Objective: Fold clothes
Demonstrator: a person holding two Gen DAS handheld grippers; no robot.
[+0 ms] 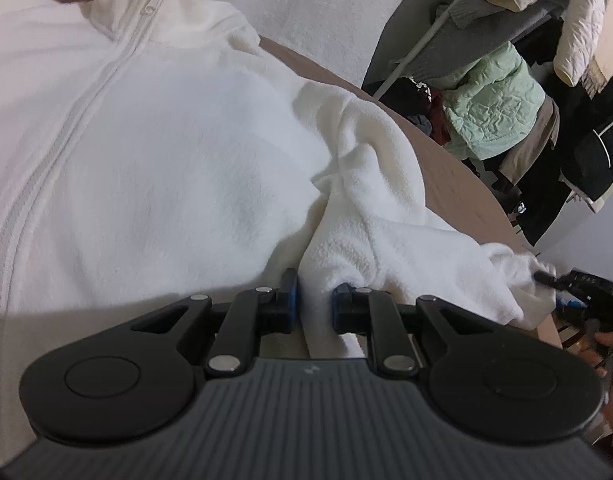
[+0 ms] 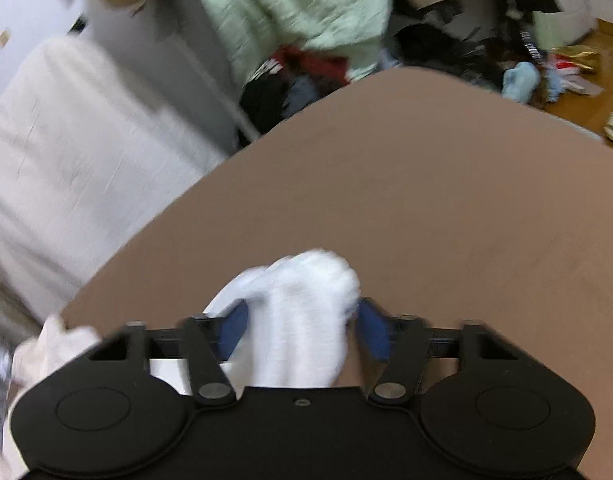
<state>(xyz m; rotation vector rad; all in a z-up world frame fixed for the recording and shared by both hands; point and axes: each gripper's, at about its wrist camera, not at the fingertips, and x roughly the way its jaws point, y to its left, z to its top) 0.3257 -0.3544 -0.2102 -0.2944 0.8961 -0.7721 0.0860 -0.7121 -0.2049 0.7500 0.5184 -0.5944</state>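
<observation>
White fleece zip jacket (image 1: pixel 154 152) fills the left of the frame on the brown surface (image 2: pixel 426 184). The left hand-held gripper (image 1: pixel 314 304) pinches its sleeve (image 1: pixel 370 232); the right hand-held gripper (image 2: pixel 302 320) apparently clamps the cuff. Carry both ends together across the chest, keeping the sleeve taut.

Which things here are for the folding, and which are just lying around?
For the folding:
white fleece jacket, zipped up, on the brown table
its sleeve, pinched by the left gripper
sleeve end, pinched by the right gripper

Just lying around:
mint green quilted jacket
white puffer coat
clutter on the floor
</observation>
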